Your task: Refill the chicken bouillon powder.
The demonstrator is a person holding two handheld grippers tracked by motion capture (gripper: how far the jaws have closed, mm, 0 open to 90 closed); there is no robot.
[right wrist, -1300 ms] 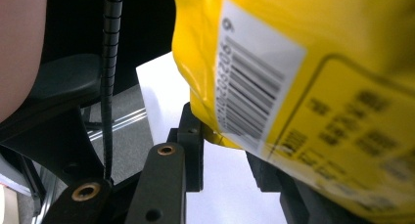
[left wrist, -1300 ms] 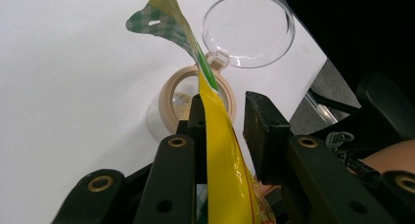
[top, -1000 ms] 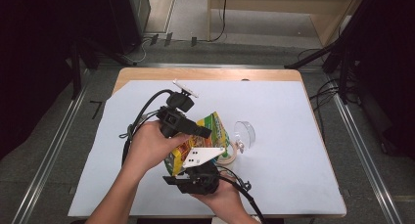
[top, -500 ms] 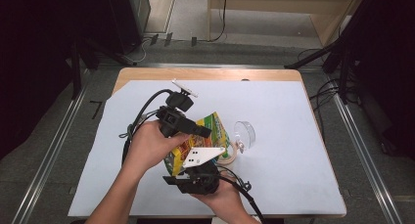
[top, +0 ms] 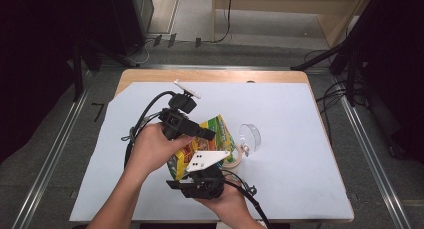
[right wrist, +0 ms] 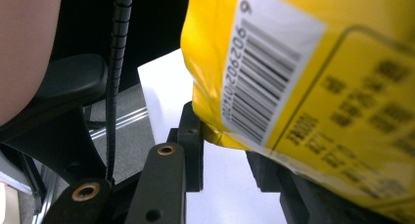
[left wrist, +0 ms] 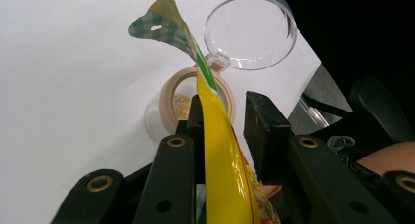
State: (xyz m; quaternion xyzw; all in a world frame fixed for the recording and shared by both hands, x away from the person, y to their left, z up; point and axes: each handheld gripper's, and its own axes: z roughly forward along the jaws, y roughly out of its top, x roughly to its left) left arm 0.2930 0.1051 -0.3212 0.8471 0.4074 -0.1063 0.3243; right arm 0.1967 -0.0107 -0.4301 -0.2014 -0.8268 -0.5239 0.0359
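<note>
A yellow and green snack bag (top: 218,129) hangs tilted above the table between both grippers. My left gripper (top: 210,135) comes in from the left, shut on the bag's upper part (left wrist: 215,150), whose green checked top corner curls over a small jar (left wrist: 169,97). In the left gripper view my left gripper (left wrist: 227,104) has the bag flat against one pad. From below, my right gripper (top: 197,165) is shut on the bag's lower corner (right wrist: 303,87), barcode side facing it, as the right gripper (right wrist: 225,141) view shows. The jar (top: 234,159) stands open, its clear hinged lid (top: 250,136) tipped back, with tan grains inside.
A white sheet (top: 300,139) covers the wooden table, with bare room at the right and the far side. Cables trail from both grippers across the left and front of the table. Metal rails (top: 50,159) run along both sides on the floor.
</note>
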